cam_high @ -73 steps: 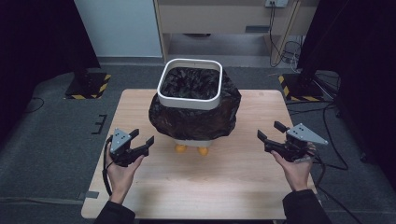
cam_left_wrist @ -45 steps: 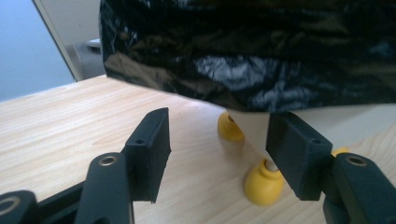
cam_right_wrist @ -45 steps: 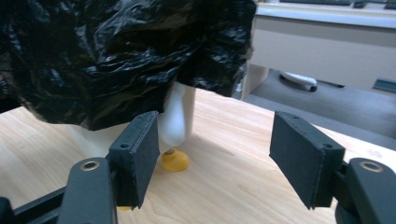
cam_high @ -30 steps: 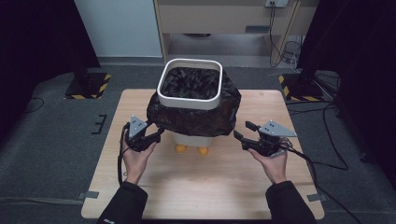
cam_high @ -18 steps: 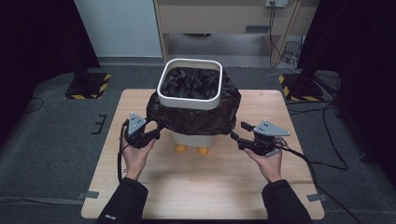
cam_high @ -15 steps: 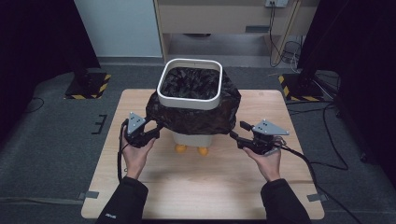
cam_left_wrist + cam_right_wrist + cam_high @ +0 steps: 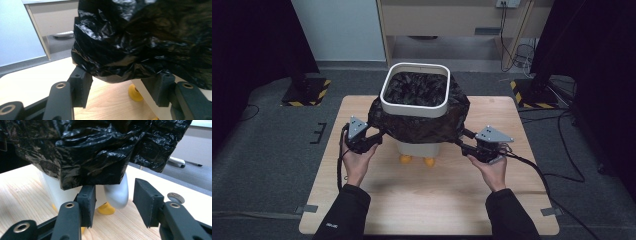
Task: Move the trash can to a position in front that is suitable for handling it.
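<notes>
A white bin (image 7: pixel 418 146) lined with a black bin bag (image 7: pixel 422 127) stands mid-tabletop (image 7: pixel 432 200). The left hand-held gripper (image 7: pixel 371 141) gapes partway under the bag's left overhang; the right hand-held gripper (image 7: pixel 466 142), jaws just closing, holds nothing under the right overhang.

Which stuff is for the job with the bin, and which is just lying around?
For the job:
- black bin bag
- white bin with yellow feet
- left gripper
- right gripper, jaws just been closing under the bag's edge

Just lying around:
- round silvery thing on the table
- floor cables
</notes>
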Tool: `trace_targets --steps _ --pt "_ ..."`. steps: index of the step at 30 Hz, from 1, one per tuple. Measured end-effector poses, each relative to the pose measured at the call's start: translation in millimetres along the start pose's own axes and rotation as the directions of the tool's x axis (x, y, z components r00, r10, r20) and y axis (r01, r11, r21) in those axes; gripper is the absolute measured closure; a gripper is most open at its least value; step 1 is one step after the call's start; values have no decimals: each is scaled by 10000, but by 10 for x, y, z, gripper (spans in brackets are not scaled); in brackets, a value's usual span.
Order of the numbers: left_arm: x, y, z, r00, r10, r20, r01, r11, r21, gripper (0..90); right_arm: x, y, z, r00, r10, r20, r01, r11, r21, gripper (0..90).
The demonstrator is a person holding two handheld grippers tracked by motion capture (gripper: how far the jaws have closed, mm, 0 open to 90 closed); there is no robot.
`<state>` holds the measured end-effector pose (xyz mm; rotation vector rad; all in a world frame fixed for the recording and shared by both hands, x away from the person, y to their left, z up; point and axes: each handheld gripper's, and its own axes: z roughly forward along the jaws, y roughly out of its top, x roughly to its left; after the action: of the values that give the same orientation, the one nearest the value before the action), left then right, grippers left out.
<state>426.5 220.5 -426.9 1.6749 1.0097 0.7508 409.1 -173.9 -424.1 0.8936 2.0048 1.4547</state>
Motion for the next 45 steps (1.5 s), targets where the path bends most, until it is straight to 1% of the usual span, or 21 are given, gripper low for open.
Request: trace_targets --steps 3,6,8,10,11,12,13,16,18,20,21,22,24,27,28,30,32,33,34,40,45 --pt "8 -6 21 10000 13 15 -13 10000 -6 416 -16 12 20 9998 189 -27 -189 9997 -124 575" --pt "17 -9 39 10000 86 25 -86 10000 38 424 -19 12 31 9999 141 -51 -142 9998 -156 591" --pt "16 20 52 9998 215 30 -215 9997 109 441 -23 9 45 9999 116 -35 -117 9998 -147 624" --pt "10 33 51 9996 279 40 -280 9995 120 450 -26 9 50 9999 104 -62 -105 9998 -165 631" --pt "-12 51 50 9991 412 78 -413 9990 166 496 -26 10 52 9999 71 -91 -73 9998 -188 658" --pt "-12 51 50 9991 412 78 -413 9990 166 520 -26 10 52 9999 71 -91 -73 9998 -188 658" --pt "-20 57 49 9990 442 90 -444 9988 205 523 -22 9 53 9999 104 -132 -107 9998 -193 665" --pt "0 64 44 9993 302 219 -307 9993 228 526 -24 13 54 9996 206 -185 -209 9996 -179 664" --pt "4 71 38 9992 294 289 -301 9993 241 525 -27 18 53 9995 268 -187 -272 9994 -221 647" --pt "8 80 35 9991 302 292 -308 9993 196 507 -31 21 56 9994 294 -180 -299 9991 -284 644" --pt "21 96 29 9995 122 291 -124 9999 66 491 -36 29 63 9989 413 -209 -420 9985 -343 634" --pt "27 99 30 9995 214 244 -216 9997 85 471 -37 32 70 9988 442 -216 -450 9982 -406 623" --pt "27 97 30 9993 204 303 -207 9998 85 475 -35 34 73 9983 523 -245 -532 9978 -392 618" --pt "19 100 26 9991 203 372 -207 9997 94 513 -37 37 80 9982 552 -244 -562 9975 -435 631" --pt "12 102 28 9992 182 355 -187 9997 124 522 -34 37 87 9982 499 -327 -513 9977 -439 661" --pt "7 105 28 9993 212 316 -218 9996 176 534 -26 45 92 9992 279 -276 -290 9988 -397 667" --pt "3 107 26 9993 203 317 -210 9995 227 551 -18 58 90 9995 211 -253 -219 9992 -323 667" --pt "0 109 22 9993 243 293 -250 9994 247 555 -17 78 88 9998 14 -205 -19 9998 -211 669" --pt "-14 114 15 9992 321 235 -328 9990 301 560 -10 81 86 9998 5 -187 -9 9998 -177 669" --pt "-39 126 -6 9993 171 338 -180 9995 268 590 2 76 56 9997 88 -219 -91 9998 -164 673" --pt "-97 145 -30 9992 106 396 -112 9998 144 602 -13 68 -5 9995 111 -305 -117 9997 -191 677"
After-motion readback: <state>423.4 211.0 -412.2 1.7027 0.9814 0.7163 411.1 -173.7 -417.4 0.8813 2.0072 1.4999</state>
